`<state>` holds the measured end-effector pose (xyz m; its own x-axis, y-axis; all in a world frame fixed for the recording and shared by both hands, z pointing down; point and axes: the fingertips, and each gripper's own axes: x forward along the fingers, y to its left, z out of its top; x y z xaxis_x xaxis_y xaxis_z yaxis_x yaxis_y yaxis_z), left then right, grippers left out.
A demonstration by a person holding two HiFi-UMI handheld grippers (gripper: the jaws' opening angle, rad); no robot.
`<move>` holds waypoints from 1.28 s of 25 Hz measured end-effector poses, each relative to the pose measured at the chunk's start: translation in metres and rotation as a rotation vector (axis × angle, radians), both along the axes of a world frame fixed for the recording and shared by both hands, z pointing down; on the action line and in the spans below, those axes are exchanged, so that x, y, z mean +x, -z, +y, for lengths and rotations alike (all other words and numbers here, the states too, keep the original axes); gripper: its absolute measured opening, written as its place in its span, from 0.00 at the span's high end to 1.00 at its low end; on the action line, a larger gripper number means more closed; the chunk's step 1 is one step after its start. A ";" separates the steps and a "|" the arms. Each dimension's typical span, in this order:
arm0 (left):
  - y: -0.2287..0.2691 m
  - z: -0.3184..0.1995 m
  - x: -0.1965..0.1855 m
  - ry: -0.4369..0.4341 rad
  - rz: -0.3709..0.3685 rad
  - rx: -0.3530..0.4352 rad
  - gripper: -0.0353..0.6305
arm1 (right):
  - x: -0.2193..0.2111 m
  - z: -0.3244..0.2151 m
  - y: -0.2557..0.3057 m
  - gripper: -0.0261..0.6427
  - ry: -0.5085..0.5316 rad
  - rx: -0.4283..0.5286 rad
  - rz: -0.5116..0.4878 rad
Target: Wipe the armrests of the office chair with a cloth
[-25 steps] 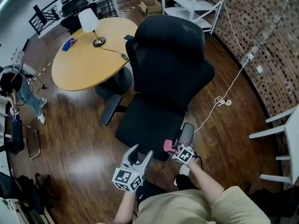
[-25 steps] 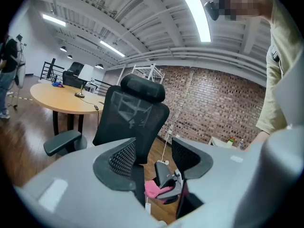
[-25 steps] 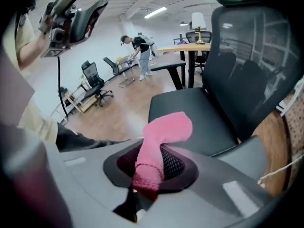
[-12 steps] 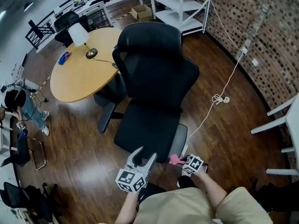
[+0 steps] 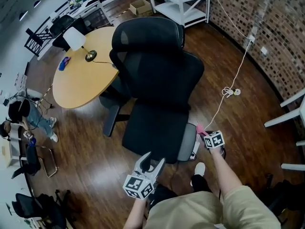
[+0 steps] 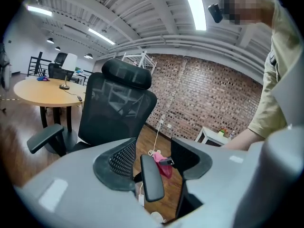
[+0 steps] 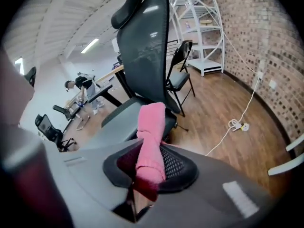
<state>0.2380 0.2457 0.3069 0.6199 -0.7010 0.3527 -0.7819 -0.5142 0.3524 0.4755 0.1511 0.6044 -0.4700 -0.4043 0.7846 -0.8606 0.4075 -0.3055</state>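
Observation:
The black office chair [image 5: 157,80] stands in the middle of the head view. Its right armrest [image 5: 188,142] has a grey pad; the left armrest [image 5: 110,119] juts toward the table. My right gripper [image 5: 204,132] is shut on a pink cloth [image 5: 199,127] at the outer edge of the right armrest; whether they touch I cannot tell. In the right gripper view the cloth [image 7: 151,141] hangs rolled between the jaws. My left gripper [image 5: 151,165] hovers before the seat's front edge, open a little, with nothing in it. Between its jaws show the right armrest [image 6: 151,178] and the cloth [image 6: 164,163].
A round wooden table [image 5: 81,70] with a white lamp [image 5: 76,39] stands behind the chair's left side. A white cable [image 5: 228,92] trails over the wood floor to the brick wall. White shelving [image 5: 178,1] is at the back, white chairs [image 5: 290,118] at the right.
My right gripper has carried the pink cloth from the near end of the right armrest out to its right side. The left gripper has shifted a little.

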 end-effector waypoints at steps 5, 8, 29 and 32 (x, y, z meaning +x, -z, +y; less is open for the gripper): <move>-0.012 -0.003 -0.017 0.024 -0.004 -0.030 0.62 | -0.026 -0.070 0.008 0.88 0.044 0.037 -0.030; -0.022 -0.006 -0.031 0.043 0.005 -0.042 0.62 | -0.063 -0.087 0.013 0.88 0.154 0.045 -0.011; -0.064 -0.057 0.073 -0.252 -0.017 -0.103 0.62 | -0.068 -0.010 0.117 0.87 0.015 0.371 -0.446; -0.079 -0.071 0.123 -0.339 -0.055 -0.060 0.58 | 0.029 0.027 0.073 0.87 -0.442 0.274 -0.603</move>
<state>0.3606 0.1746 0.3862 0.7928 -0.4354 0.4265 -0.5889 -0.7275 0.3521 0.5047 0.1785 0.5311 -0.5333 -0.7941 0.2917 -0.6783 0.1954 -0.7083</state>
